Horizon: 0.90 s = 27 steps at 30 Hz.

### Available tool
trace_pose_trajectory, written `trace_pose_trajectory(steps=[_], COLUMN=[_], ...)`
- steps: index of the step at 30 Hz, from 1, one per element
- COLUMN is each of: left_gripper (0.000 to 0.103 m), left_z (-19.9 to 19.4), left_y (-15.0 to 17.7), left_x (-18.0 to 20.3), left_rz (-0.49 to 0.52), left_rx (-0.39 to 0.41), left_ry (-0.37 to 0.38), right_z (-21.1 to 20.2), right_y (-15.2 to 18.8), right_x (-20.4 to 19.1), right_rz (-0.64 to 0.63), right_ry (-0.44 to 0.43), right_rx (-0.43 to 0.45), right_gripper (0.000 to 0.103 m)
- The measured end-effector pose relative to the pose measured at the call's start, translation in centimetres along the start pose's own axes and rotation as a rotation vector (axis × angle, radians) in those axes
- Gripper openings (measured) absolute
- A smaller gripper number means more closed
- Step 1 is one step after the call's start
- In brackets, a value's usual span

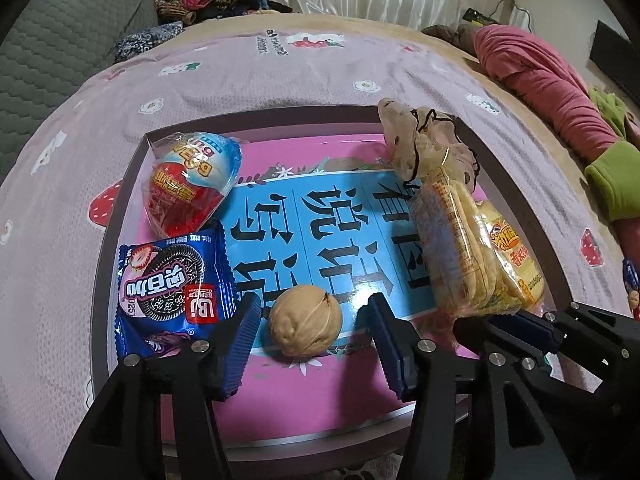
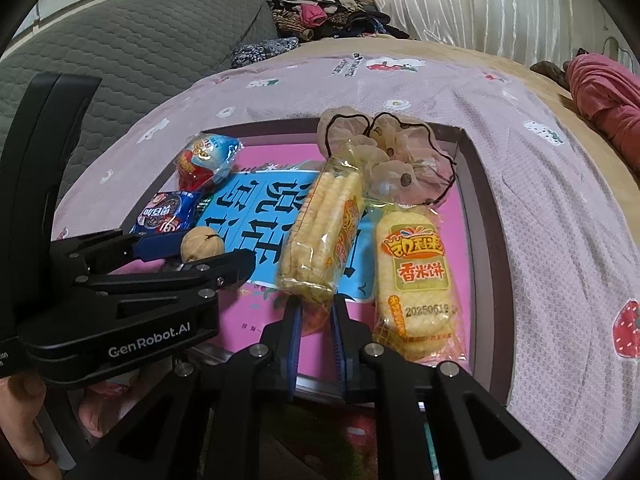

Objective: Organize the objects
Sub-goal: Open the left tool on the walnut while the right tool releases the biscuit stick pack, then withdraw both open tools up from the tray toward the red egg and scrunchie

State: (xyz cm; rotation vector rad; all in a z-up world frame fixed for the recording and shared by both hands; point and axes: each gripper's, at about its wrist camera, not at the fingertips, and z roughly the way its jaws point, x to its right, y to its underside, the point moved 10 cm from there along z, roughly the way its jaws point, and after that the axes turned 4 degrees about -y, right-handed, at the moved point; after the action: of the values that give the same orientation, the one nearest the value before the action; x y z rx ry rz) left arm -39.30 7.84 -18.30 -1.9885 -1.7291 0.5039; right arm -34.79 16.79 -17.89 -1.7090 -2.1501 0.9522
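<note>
Left gripper [image 1: 310, 320] stands with jaws apart astride the walnut [image 1: 306, 321], pads clear of the shell; the nut rests on the tray [image 1: 120, 216] near its front edge, directly ahead along the finger line. Right gripper [image 2: 316, 316] is nearly closed, pinching the near end of the cracker pack [image 2: 320, 232], whose long axis runs away from the gripper toward the tray's far edge. A second cracker pack [image 2: 416, 280] lies just beside it, nearer the right edge. The walnut appears released; the pack seems next to be set down.
</note>
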Motion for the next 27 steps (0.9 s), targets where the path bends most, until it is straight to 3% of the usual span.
trace_pose_trajectory(steps=[6,10,17,20,27], left_gripper=[0.057,0.061,0.062,0.077,0.077], left_z=[-0.5,-0.8,-1.6,-2.0,-2.3], left_y=[-0.1,0.0,0.0,-0.2,-0.3], left_x=[0.0,0.2,0.2,0.2,0.0], left_rz=[-0.007,-0.006,-0.015,-0.014,-0.022], left_rx=[0.003,0.001,0.006,0.019,0.019], left_ry=[0.022,0.030,0.037,0.035,0.040], right_z=[-0.4,-0.6,-0.8,-1.1,-1.4], right_y=[0.0,0.0,0.0,-0.1,-0.1], right_x=[0.2,0.0,-0.1,-0.1,0.0], right_rz=[0.000,-0.004,-0.011,-0.015,-0.027], right_ry=[0.009,0.012,0.020,0.028,0.048], right_rx=[0.001,0.000,-0.002,0.003,0.000], right_gripper=[0.017,0.028,0.035,0.039,0.042])
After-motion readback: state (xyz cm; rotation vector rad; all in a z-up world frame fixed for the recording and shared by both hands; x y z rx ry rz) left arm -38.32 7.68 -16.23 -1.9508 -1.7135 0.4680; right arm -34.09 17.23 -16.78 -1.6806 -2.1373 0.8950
